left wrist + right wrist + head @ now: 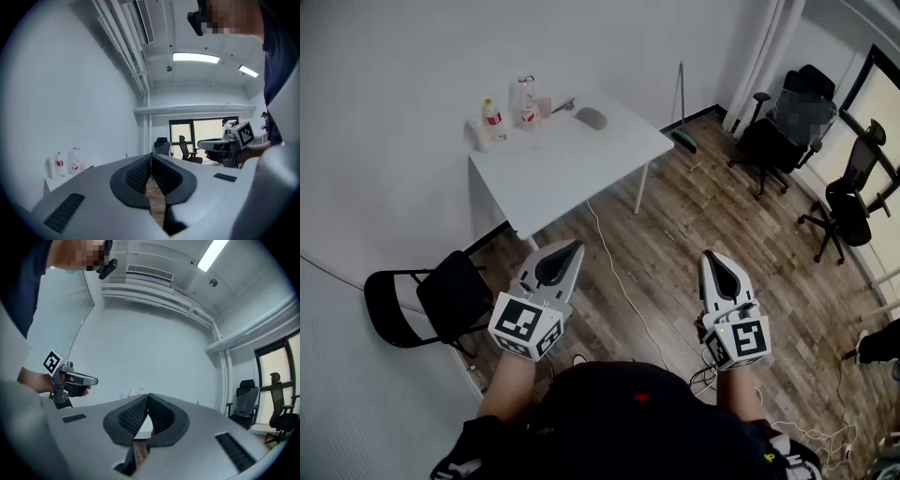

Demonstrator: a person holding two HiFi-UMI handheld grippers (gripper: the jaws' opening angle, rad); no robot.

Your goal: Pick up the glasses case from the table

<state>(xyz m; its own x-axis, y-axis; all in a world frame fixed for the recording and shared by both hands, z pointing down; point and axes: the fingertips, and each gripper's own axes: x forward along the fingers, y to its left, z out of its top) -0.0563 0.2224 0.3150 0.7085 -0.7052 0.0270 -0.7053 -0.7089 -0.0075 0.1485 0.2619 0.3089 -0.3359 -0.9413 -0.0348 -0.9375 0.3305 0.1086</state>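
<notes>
The right gripper (148, 395) faces a white wall (154, 348), its jaws meeting at the tips with nothing between them. The left gripper (93, 379) shows at the left, and two office chairs (246, 399) stand at the right.

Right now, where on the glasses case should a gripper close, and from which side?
Probably across the narrow width at mid-length of the glasses case, coming from the table's right end: it is a flat elongated oval lying near that edge, with bottles to its left.

left gripper (577, 245), right gripper (710, 254): grey; fingers (135, 175): black; cubes (525, 324): black-white; top (637, 422): dark
</notes>
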